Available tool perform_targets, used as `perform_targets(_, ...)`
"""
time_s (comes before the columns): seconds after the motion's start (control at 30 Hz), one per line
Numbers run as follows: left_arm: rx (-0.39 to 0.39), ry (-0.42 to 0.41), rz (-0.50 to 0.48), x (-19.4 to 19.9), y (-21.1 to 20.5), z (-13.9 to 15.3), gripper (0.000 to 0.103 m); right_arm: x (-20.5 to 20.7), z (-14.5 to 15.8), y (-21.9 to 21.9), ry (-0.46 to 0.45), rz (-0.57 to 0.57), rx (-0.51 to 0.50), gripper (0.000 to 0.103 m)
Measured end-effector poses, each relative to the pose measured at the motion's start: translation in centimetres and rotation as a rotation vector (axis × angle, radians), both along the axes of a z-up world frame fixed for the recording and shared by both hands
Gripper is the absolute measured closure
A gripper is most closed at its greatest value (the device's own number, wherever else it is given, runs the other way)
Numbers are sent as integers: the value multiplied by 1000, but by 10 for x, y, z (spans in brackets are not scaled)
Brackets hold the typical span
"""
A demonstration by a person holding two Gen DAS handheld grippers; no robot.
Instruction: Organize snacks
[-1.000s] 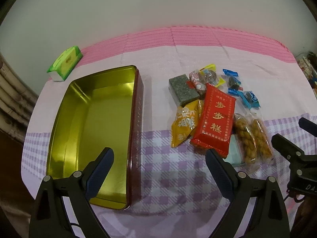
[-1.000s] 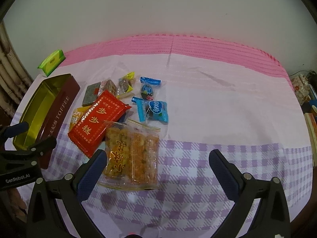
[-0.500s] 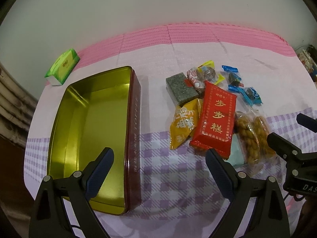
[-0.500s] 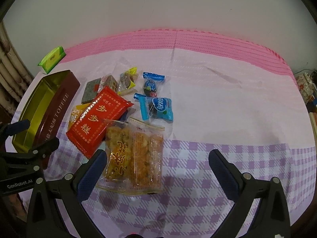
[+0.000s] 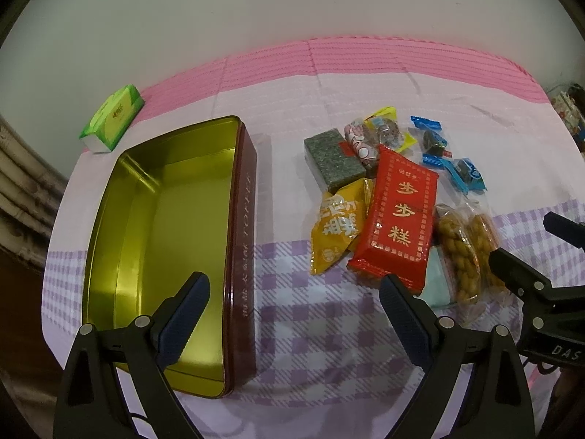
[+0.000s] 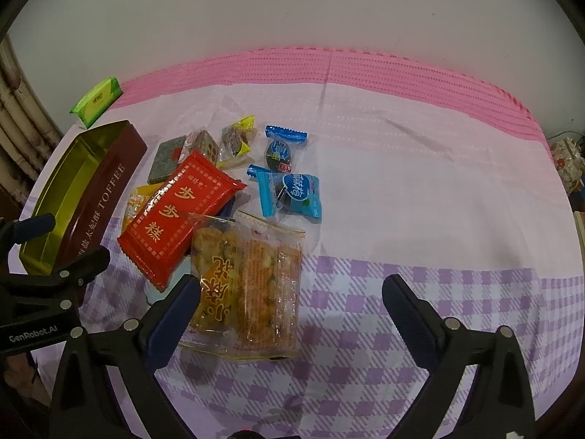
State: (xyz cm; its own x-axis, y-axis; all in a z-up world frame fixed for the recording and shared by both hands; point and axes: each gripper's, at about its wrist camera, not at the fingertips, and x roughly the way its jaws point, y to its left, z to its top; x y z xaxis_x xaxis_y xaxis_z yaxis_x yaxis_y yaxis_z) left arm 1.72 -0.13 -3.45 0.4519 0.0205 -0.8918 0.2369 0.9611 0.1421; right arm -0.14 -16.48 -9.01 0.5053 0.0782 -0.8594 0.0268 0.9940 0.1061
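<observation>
An empty gold-lined toffee tin [image 5: 175,226] with maroon walls lies on the left; it also shows in the right wrist view [image 6: 106,190]. A heap of snacks lies to its right: a red packet [image 5: 398,216] [image 6: 179,212], a yellow packet [image 5: 338,225], a dark green block [image 5: 332,161], a clear bag of fried twists [image 5: 464,252] [image 6: 248,285], and blue candies [image 6: 292,194]. My left gripper [image 5: 294,307] is open and empty, hovering over the tin's right wall. My right gripper [image 6: 290,307] is open and empty, its left finger over the clear bag.
A green tissue pack [image 5: 111,120] lies at the back left near the wall. The cloth [image 6: 420,168] is pink at the back and purple checked at the front. Clutter sits past the table's right edge [image 6: 566,161].
Both grippers have moved slightly forward and lower toward the table. The right gripper is closer to the clear bag. Nothing was taken hold of.
</observation>
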Motion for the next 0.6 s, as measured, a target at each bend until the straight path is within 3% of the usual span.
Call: perform_targets(0.6, -16, 20, 29, 5, 12, -3, 9, -2, -3, 2, 10, 0, -12, 4)
